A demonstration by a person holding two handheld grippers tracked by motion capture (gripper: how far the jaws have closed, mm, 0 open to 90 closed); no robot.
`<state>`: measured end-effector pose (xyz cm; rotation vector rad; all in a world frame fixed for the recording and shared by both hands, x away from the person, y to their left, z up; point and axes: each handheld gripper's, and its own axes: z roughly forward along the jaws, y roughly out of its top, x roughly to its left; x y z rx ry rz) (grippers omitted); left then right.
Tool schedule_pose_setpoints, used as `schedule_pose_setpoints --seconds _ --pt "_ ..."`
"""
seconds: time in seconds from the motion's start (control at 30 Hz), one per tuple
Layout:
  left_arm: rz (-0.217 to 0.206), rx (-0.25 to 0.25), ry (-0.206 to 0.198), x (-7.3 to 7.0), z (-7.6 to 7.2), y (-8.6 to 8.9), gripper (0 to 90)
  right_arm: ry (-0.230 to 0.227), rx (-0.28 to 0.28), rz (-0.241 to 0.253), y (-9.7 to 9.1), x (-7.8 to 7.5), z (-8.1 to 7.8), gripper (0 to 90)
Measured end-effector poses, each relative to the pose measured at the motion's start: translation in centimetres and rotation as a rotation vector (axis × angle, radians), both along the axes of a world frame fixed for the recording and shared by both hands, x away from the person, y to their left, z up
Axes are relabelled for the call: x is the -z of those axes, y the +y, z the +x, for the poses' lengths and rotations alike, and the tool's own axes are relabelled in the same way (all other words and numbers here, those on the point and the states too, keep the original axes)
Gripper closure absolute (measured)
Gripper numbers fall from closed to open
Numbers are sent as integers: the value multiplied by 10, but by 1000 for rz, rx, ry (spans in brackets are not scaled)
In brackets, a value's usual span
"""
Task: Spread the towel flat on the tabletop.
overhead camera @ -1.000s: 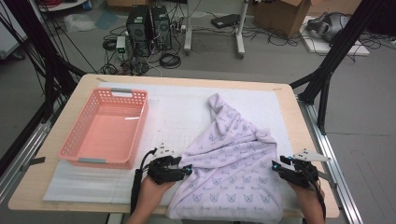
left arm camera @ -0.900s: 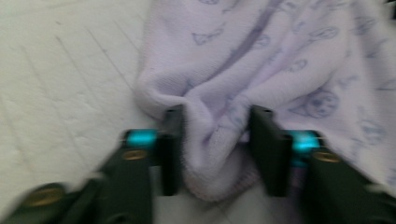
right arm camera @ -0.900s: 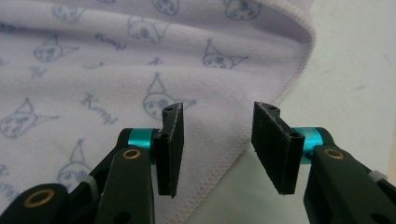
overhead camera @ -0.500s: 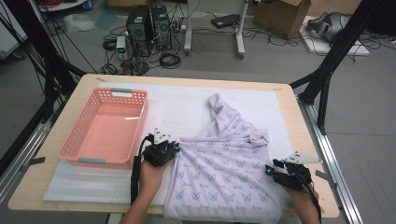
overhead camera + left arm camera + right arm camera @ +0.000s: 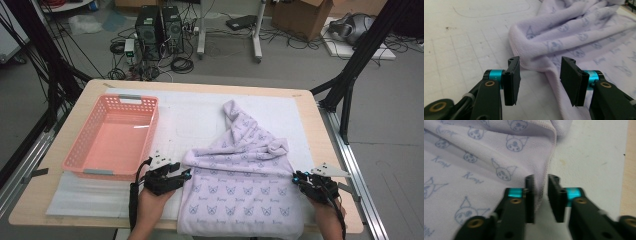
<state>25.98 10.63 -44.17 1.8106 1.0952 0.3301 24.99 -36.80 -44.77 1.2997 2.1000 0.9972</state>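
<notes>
- The lilac cloth (image 5: 240,187), printed with small cat-like faces, lies spread on the white mat (image 5: 200,120), just to the right of the pink basket (image 5: 112,140); its far end is bunched into a narrow, rumpled peak.
- Left gripper (image 5: 172,177) sits between the basket and the cloth, at the cloth's near left edge. Its jaws have just been opening and stand moderately wide, with the rolled hem (image 5: 534,62) lying between them but not touched by either pad.
- Right gripper (image 5: 312,182) is at the cloth's right edge, well away from the basket. Its jaws have just been closing and stand narrow; the stitched edge (image 5: 544,185) runs down through the gap, brushing one pad, with a sliver of space at the other.
</notes>
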Motion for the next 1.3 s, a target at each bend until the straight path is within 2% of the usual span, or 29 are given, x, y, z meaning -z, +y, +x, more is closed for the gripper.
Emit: schedule_pose_setpoints --seconds 0.07,0.13,0.2,0.23,0.3,0.33,0.4,0.43,0.47,0.5,0.57,0.63,0.67,0.7,0.73,0.8,0.87,0.93,0.97,1.03,1.07,1.2,1.27,1.3 --pt "-2 22 12 2 -10 0 514 -19 -1 25 -1 -5 -5 666" --pt "0 34 20 4 -12 0 515 -25 -4 35 -2 -6 -7 648" --pt "7 53 54 9 -16 -4 515 -23 -1 46 -3 -8 -12 612" --pt "7 53 54 9 -16 -4 515 -22 -7 48 -4 -8 -14 596" --pt "-8 56 109 11 -17 -7 514 -4 -11 61 -4 -7 -19 575" --pt "-17 63 113 11 -19 -9 514 -4 -11 61 -4 -7 -19 575" --pt "1 72 95 12 -25 -12 533 0 -14 71 -4 -9 -28 542" --pt "19 73 89 12 -28 -14 592 3 -15 70 -4 -9 -32 539" --pt "19 73 89 12 -28 -14 740 3 -15 70 -4 -9 -32 539" --pt "55 71 81 12 -34 -17 847 23 -20 62 -4 -8 -38 542" --pt "53 69 95 11 -35 -16 873 34 -27 52 -4 -6 -41 572" --pt "61 44 96 9 -45 -6 878 75 -49 24 -4 0 -47 685" --pt "61 44 96 9 -45 -6 879 76 -51 52 -5 0 -49 736" --pt "42 30 100 7 -52 4 879 89 -61 71 -6 1 -50 756" --pt "42 30 100 7 -52 4 879 89 -61 71 -6 1 -50 756" --pt "31 20 93 5 -64 19 879 94 -89 88 -4 1 -50 779" --pt "21 29 95 7 -70 23 878 100 -115 97 -1 1 -49 859" --pt "20 32 95 8 -71 24 876 104 -131 96 1 1 -50 868" --pt "14 40 91 9 -71 24 841 106 -145 82 3 0 -52 877" --pt "0 38 79 10 -70 22 710 112 -152 68 1 -1 -58 882" --pt "-27 43 69 9 -68 20 673 116 -153 56 -1 -3 -63 883" --pt "-49 51 58 8 -62 12 597 106 -158 -24 -12 -7 -88 883" --pt "-48 55 58 8 -59 10 566 105 -165 13 -18 -6 -96 862" --pt "-47 52 61 8 -56 7 539 101 -161 36 -20 -6 -96 796"
